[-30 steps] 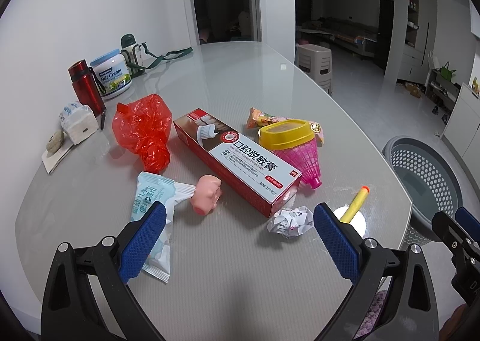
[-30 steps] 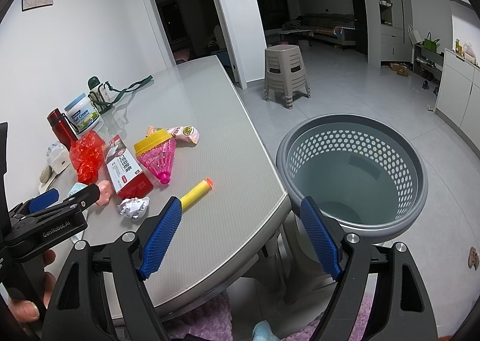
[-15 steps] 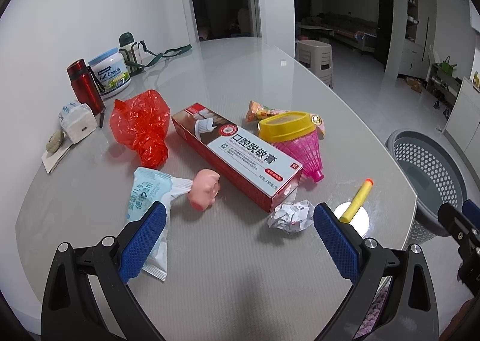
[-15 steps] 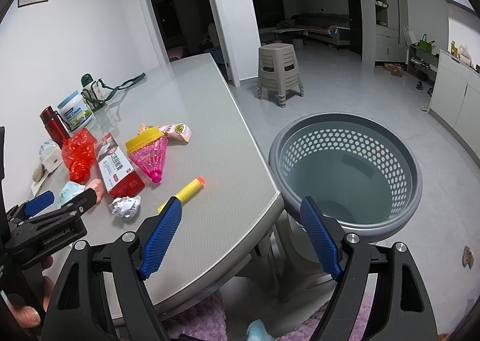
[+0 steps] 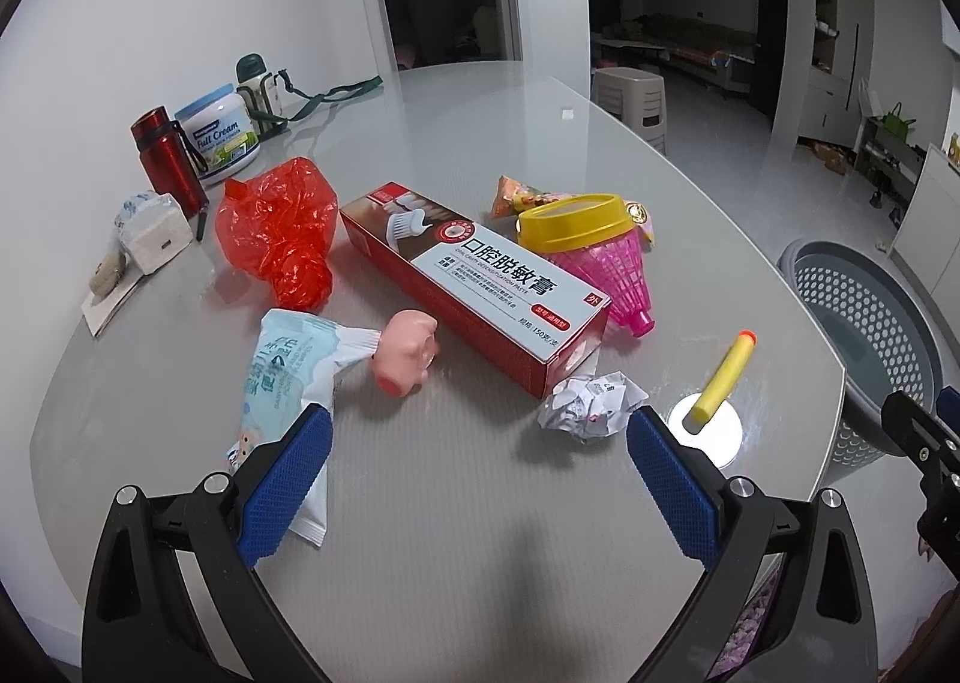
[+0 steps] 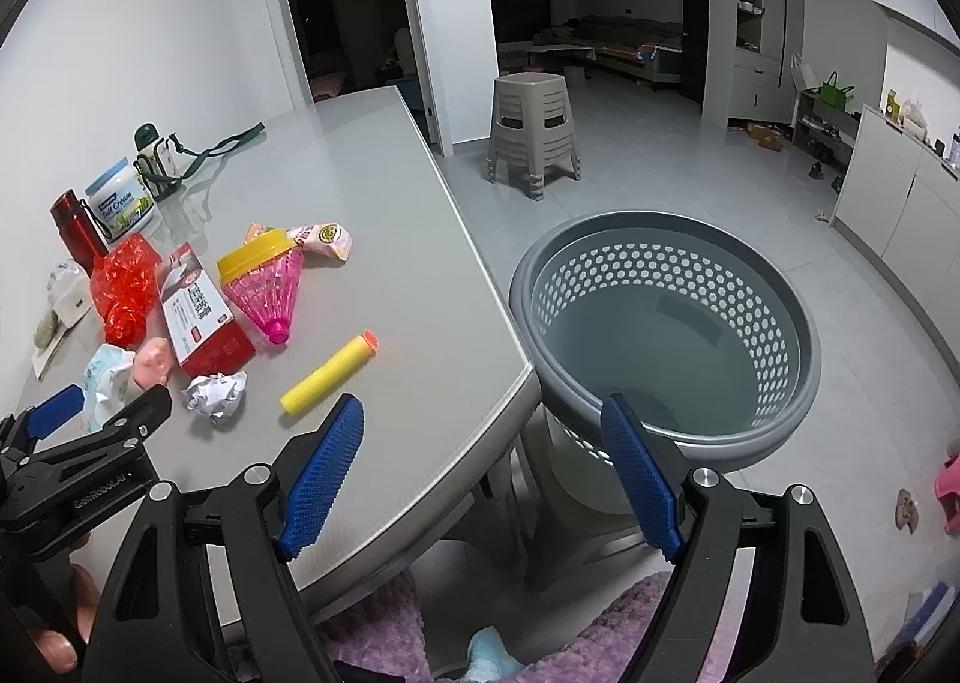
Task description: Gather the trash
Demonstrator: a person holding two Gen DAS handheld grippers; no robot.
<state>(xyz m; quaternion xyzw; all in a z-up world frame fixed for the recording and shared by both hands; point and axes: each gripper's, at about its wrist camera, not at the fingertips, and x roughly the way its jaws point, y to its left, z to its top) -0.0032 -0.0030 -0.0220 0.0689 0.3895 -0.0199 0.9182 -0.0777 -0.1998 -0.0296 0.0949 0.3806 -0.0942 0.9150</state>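
Crumpled paper ball (image 5: 591,406) lies between the left gripper's (image 5: 477,482) spread fingers (image 5: 287,484).

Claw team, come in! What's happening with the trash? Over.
Both claws open, left claw, right claw, holding nothing. Paper ball on table, ungrabbed. Basket empty beside table. Nothing in the way.

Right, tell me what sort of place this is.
Most likely a home's dining area: a table strewn with household clutter, a plastic stool on tiled floor, and a sofa in the dim room beyond.
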